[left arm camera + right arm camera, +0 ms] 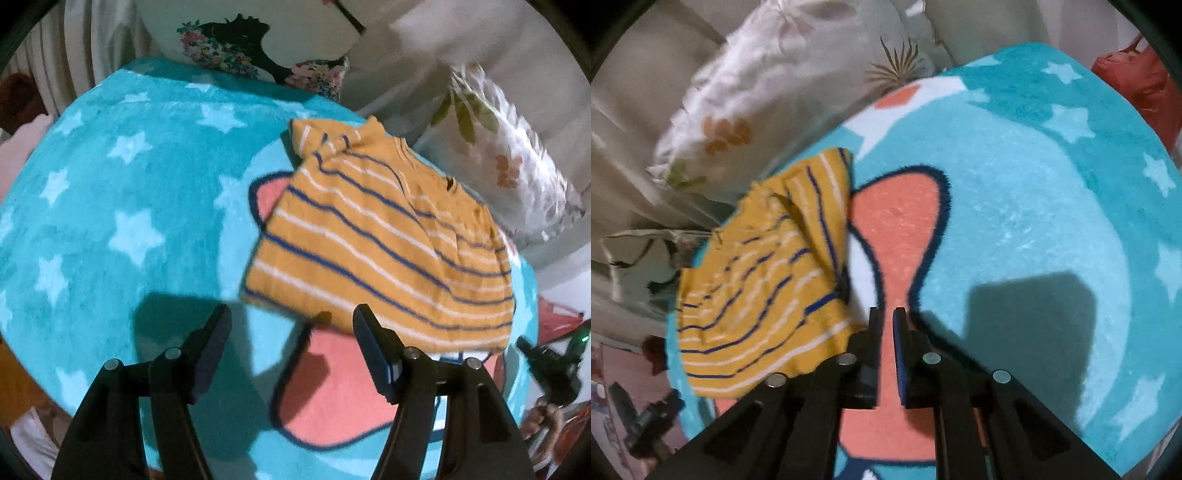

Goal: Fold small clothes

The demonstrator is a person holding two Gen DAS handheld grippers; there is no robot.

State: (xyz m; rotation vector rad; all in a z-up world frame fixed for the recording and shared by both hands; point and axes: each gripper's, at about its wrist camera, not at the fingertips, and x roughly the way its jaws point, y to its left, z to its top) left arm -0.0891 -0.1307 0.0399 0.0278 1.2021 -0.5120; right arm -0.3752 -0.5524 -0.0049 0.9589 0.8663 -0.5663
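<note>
The striped shirt (384, 251) lay part-folded on the star blanket (122, 192), left claw (291, 321) spread empty, right claw (887, 321) nearly closed, seemingly empty; plush pile could drag a fold askew.

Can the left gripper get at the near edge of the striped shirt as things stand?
Probably yes. The left gripper is open, and the striped shirt lies flat on the blue rug just ahead of its fingers, with nothing lying between them.
</note>
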